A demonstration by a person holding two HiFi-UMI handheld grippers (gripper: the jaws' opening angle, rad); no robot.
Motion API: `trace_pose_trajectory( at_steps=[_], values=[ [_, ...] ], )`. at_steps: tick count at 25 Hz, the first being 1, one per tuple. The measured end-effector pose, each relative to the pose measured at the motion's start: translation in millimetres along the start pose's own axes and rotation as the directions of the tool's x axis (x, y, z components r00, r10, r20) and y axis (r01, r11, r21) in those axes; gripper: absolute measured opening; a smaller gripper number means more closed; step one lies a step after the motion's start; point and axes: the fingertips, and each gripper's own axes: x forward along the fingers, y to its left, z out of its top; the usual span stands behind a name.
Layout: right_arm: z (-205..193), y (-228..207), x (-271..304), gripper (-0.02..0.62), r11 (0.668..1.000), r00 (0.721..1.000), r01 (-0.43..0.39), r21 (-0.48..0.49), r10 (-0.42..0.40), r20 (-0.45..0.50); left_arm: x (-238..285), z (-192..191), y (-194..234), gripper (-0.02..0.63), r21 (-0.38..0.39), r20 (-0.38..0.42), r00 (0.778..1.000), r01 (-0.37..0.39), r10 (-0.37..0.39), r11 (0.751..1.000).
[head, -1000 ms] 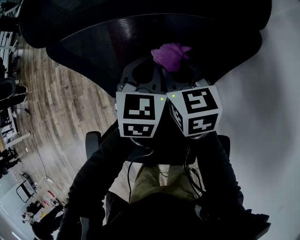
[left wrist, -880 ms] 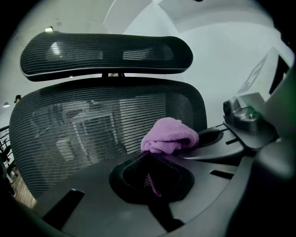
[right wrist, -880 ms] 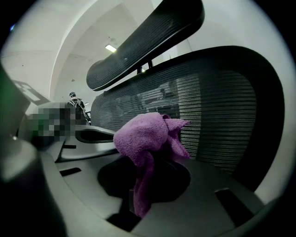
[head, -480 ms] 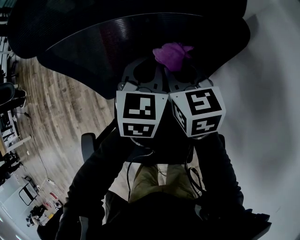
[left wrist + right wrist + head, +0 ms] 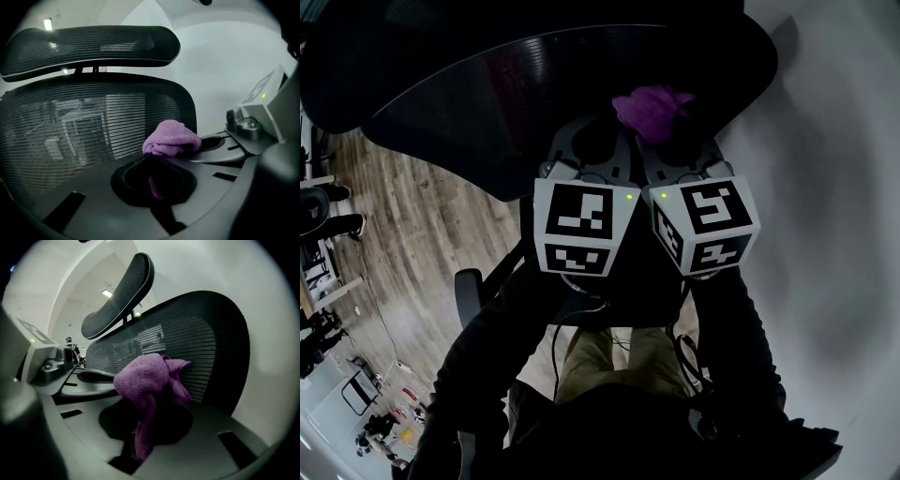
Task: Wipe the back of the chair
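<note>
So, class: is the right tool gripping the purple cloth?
Yes, the purple cloth bunches above the right tool, with one strip clamped between its jaws.

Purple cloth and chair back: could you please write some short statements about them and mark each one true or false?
1. The right tool holds the purple cloth. True.
2. The chair back is solid leather. False: it is see-through mesh.
3. A headrest sits above the chair back. True.
4. The purple cloth lies on the floor. False: it is up in front of the mesh, in the right tool.
5. The left tool is far from the right tool. False: the head view shows them side by side.
</note>
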Motion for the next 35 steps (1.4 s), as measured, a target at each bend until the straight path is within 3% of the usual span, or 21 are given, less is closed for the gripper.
trace_pose_trajectory(
  at_steps=[21,26,35],
  values=[
    [-12,-56,-40,0.06,0.998,0.999,0.047,0.039,-0.048,0.019,29,11,-64,0.006,0.01,0.013,0.996,0.09,-0.09,0.996],
    [-15,-57,-42,0.06,0.999,0.999,0.024,0.037,-0.025,0.032,30,7,-67,0.006,-0.113,0.084,0.979,0.195,-0.186,0.974],
    [-11,-59,-42,0.06,1.0,0.997,0.003,0.031,-0.006,0.078,30,13,-69,0.006,-0.052,0.122,0.974,0.196,-0.189,0.979]
  ],
)
